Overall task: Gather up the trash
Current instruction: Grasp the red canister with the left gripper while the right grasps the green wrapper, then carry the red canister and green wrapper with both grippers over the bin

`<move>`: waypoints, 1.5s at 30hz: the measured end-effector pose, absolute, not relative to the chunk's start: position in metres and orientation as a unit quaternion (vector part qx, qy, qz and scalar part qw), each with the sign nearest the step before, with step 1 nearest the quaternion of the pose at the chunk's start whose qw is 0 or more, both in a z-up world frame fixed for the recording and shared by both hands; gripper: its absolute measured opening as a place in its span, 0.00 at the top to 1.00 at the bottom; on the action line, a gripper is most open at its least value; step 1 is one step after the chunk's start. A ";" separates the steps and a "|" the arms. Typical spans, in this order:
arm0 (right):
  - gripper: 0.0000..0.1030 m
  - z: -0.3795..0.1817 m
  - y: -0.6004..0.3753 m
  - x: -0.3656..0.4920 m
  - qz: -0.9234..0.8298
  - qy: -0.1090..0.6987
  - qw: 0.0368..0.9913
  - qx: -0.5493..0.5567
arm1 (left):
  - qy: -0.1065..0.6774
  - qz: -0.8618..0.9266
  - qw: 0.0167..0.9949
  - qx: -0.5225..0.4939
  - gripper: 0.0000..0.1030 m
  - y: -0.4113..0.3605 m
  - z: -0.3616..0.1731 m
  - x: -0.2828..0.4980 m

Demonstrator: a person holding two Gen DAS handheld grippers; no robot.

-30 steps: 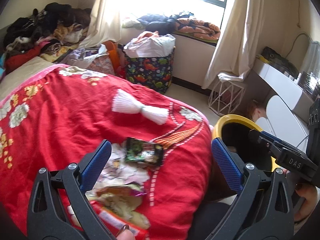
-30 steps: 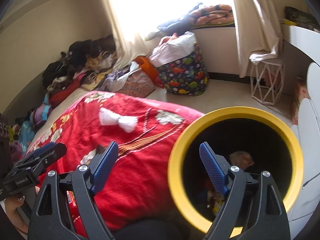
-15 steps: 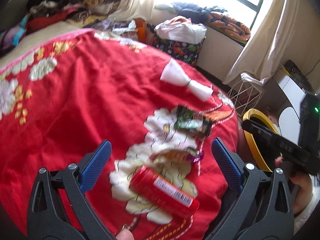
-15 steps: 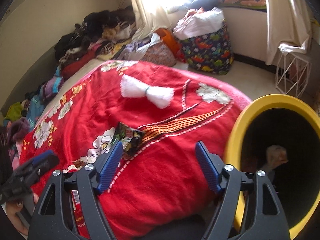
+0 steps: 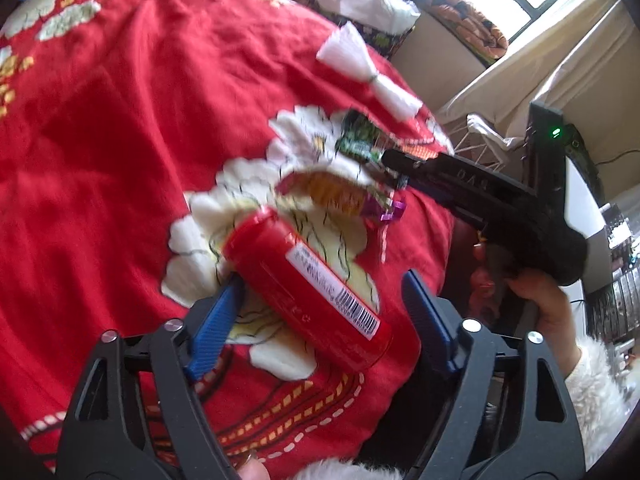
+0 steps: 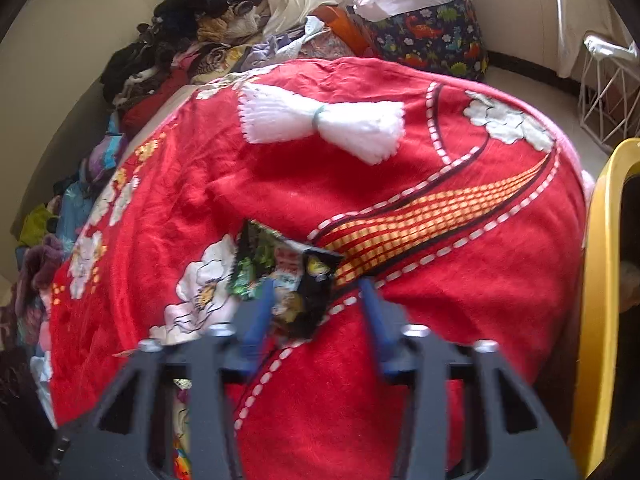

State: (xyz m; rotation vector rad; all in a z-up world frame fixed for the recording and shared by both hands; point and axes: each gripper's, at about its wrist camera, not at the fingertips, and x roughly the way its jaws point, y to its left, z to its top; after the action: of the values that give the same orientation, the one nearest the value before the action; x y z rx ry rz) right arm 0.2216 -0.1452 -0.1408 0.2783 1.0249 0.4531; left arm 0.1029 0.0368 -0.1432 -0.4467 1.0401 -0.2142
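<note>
Both grippers lower since earlier, closing jaws around glossy red cylinder (image 5: 308, 292) and crinkly foil wrapper (image 6: 284, 280).

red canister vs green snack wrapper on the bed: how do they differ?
Shape: the red canister is a rigid cylinder; the green snack wrapper is flat and crumpled.
Look: the canister is plain red with a white barcode label; the wrapper is dark with green print.
Claw: the canister lies between the closing left claw; the wrapper's edge is between the closing right claw.
Shared: both lie on the red blanket.
</note>
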 end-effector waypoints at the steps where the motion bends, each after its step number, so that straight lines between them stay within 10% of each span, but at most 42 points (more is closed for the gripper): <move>1: 0.86 -0.140 -0.145 0.219 0.218 0.483 0.838 0.133 | 0.494 -0.096 0.839 -0.206 0.34 0.035 -0.145 0.102; 14: 0.93 -0.101 -0.179 0.178 0.194 0.403 0.886 0.124 | 0.496 -0.088 0.841 -0.197 0.68 0.042 -0.145 0.100; 45: 0.93 -0.064 -0.284 0.151 0.141 0.347 0.904 0.205 | 0.355 -0.150 0.917 -0.103 0.74 -0.026 -0.033 0.113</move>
State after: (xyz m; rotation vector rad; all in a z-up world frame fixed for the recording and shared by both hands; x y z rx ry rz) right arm 0.1510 -0.2838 -0.0636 0.4229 0.7166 0.2918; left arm 0.1128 -0.0259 -0.0328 -0.2129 0.7302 -0.3081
